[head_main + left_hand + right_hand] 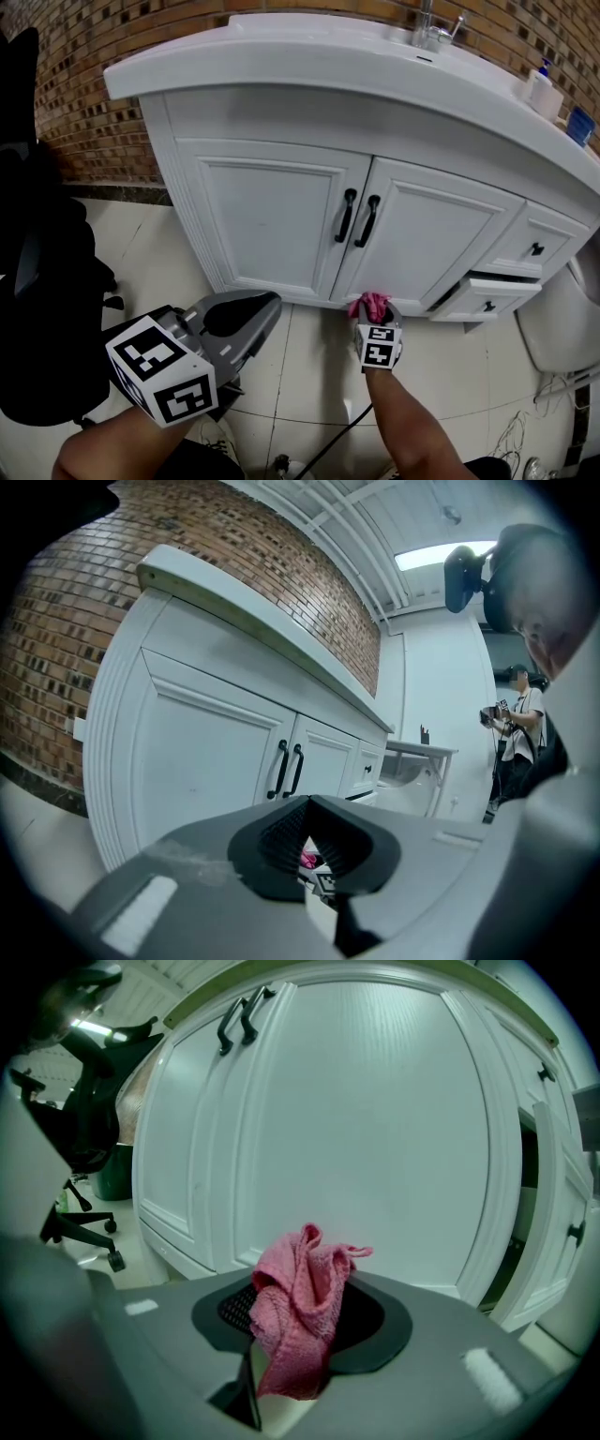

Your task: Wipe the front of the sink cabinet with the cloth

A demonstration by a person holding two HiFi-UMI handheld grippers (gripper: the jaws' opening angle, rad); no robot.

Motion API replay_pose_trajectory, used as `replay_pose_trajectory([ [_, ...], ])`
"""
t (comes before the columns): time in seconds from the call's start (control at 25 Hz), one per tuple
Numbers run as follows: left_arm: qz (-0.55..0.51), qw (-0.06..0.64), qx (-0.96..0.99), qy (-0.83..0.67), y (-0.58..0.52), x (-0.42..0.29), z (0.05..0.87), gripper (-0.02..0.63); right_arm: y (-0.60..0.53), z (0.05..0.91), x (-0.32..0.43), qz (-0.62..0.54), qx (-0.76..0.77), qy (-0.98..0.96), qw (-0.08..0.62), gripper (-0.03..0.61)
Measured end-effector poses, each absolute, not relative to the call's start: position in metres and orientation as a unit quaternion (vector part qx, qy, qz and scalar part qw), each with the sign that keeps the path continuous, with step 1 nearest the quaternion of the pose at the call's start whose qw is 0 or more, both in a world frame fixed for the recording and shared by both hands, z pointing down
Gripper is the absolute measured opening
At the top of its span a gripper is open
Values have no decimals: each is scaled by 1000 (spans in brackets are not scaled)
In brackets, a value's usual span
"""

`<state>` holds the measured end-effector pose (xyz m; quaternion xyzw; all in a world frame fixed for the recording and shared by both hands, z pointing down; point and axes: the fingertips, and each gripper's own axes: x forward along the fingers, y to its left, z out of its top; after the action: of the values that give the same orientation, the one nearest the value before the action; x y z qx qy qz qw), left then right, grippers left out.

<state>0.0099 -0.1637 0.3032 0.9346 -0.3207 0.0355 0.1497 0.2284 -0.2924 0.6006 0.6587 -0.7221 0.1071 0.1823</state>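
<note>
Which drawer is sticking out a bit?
The lower drawer. Its front stands out from the cabinet with a dark gap above it, while the upper drawer sits shut.

Bathroom corner — white sink cabinet (272,216), faucet (427,28), brick wall (94,122) — inside an office-like room with a swivel chair (94,1110).

We find both door panels (267,220) of the sink cabinet (187,131) flat and free to pass over; only the two black handles (370,221) jut out at the middle seam. The worktop rim (309,89) overhangs above. A drawer (487,298) stands open at the right, and an office chair (42,309) crowds the floor's (309,366) left edge.
</note>
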Motion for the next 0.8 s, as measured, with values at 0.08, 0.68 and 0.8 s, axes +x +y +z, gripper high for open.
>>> replay_pose_trajectory([
  [0.08,32,148,933,-326,-163,6,300,6,-289,606,225,128,648,-726,193,179],
  [0.68,31,141,927,-346,-162,-22,302,6,-272,499,128,-10,585,-797,151,179],
  [0.8,29,143,930,-337,-158,-20,301,6,-270,450,108,-66,577,-805,120,179],
])
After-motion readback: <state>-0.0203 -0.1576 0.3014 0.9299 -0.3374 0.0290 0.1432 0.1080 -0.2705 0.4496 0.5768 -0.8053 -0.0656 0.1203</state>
